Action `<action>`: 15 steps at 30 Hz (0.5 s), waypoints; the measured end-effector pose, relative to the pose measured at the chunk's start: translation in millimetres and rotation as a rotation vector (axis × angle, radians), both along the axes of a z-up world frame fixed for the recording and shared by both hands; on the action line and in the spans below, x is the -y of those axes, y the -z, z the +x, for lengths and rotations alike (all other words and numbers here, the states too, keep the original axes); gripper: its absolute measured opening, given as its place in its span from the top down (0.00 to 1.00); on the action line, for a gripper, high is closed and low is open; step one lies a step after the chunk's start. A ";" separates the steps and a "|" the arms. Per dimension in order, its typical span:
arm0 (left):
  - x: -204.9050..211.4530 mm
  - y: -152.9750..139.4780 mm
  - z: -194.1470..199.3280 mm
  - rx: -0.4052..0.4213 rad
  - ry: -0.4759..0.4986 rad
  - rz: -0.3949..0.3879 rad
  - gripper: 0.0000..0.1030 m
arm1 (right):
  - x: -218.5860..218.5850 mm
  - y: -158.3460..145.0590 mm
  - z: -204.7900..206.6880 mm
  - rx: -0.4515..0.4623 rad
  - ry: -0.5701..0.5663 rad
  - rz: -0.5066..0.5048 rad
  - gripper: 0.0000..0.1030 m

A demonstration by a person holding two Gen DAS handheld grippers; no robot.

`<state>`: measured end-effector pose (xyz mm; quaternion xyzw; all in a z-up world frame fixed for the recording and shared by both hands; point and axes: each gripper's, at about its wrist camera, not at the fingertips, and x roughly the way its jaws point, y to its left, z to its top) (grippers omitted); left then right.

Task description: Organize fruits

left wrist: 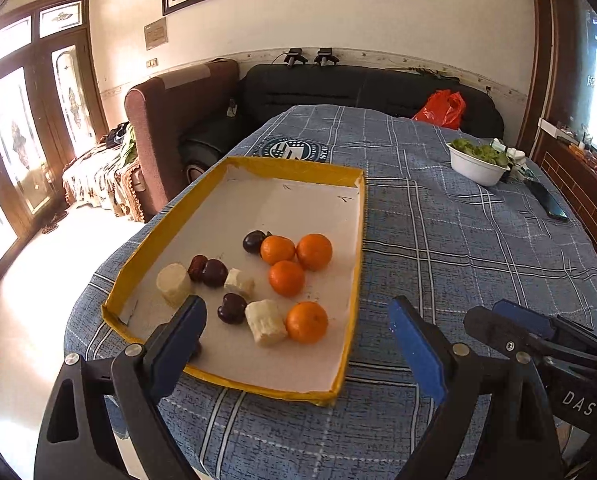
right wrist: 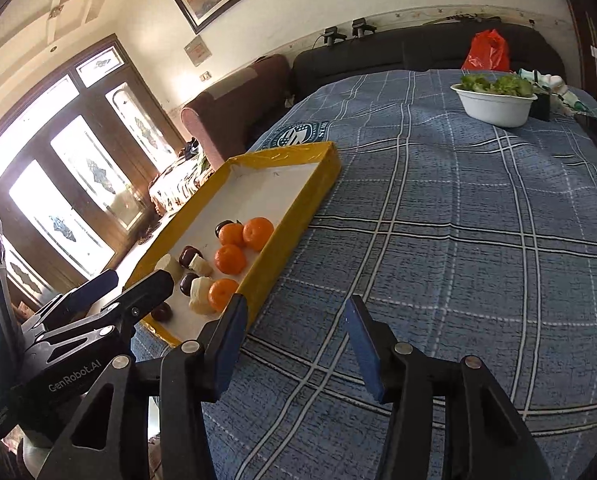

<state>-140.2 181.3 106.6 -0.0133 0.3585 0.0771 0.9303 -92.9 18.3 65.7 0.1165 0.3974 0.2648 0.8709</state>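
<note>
Four oranges (left wrist: 294, 268), several dark plums (left wrist: 231, 308) and three pale peeled chunks (left wrist: 265, 322) lie mixed in the near half of your yellow-rimmed tray (left wrist: 360, 248); its far half is bare. The oranges sit loosely together and the rest are interleaved, which fits sorting partly done or barely under way. Your left gripper (left wrist: 298, 344) hangs over the tray's near edge, jaws wide, holding nothing. Your right gripper (right wrist: 294, 340) is likewise spread and empty above the checked cloth (right wrist: 458, 240).

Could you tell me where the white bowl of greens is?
The white bowl of greens sits far right on the blue plaid tablecloth, near the orange plastic bag.
</note>
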 end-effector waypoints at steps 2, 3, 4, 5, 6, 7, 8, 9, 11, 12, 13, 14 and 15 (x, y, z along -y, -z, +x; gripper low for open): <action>7.3 -1.4 -1.5 0.002 0.011 0.009 0.11 | 8.0 -0.7 -4.7 0.010 0.014 -0.003 0.46; 10.2 -2.1 -2.5 0.004 0.015 0.013 0.11 | 9.8 -1.3 -6.2 0.014 0.019 -0.004 0.46; 13.3 -3.0 -3.1 0.005 0.018 0.016 0.11 | 12.2 -1.6 -7.8 0.019 0.025 -0.004 0.46; 14.7 -4.0 -3.3 0.006 0.021 0.018 0.11 | 13.8 -2.1 -9.2 0.022 0.028 -0.002 0.46; 16.8 -5.0 -3.9 0.008 0.022 0.019 0.11 | 15.6 -2.8 -10.7 0.027 0.031 0.000 0.46; 18.2 -6.1 -4.9 0.011 0.022 0.021 0.11 | 16.8 -3.6 -12.3 0.031 0.034 0.000 0.46; 18.0 -6.9 -6.9 0.015 0.023 0.022 0.11 | 17.5 -4.6 -14.1 0.037 0.036 -0.002 0.46; 18.9 -7.9 -8.0 0.018 0.023 0.022 0.11 | 17.5 -5.3 -15.1 0.042 0.037 -0.004 0.46; 19.1 -9.5 -10.5 0.028 0.020 0.022 0.11 | 17.2 -7.5 -18.6 0.059 0.040 -0.016 0.45; 18.8 -10.6 -11.6 0.033 0.018 0.022 0.11 | 16.8 -9.0 -20.9 0.067 0.041 -0.022 0.45; 18.4 -12.0 -12.3 0.037 0.016 0.022 0.11 | 16.2 -9.9 -21.9 0.074 0.041 -0.028 0.45; 18.2 -13.3 -13.6 0.043 0.014 0.021 0.11 | 15.6 -11.3 -23.1 0.082 0.042 -0.033 0.44; 17.6 -14.4 -15.7 0.049 0.011 0.021 0.11 | 15.3 -12.6 -24.4 0.090 0.042 -0.039 0.44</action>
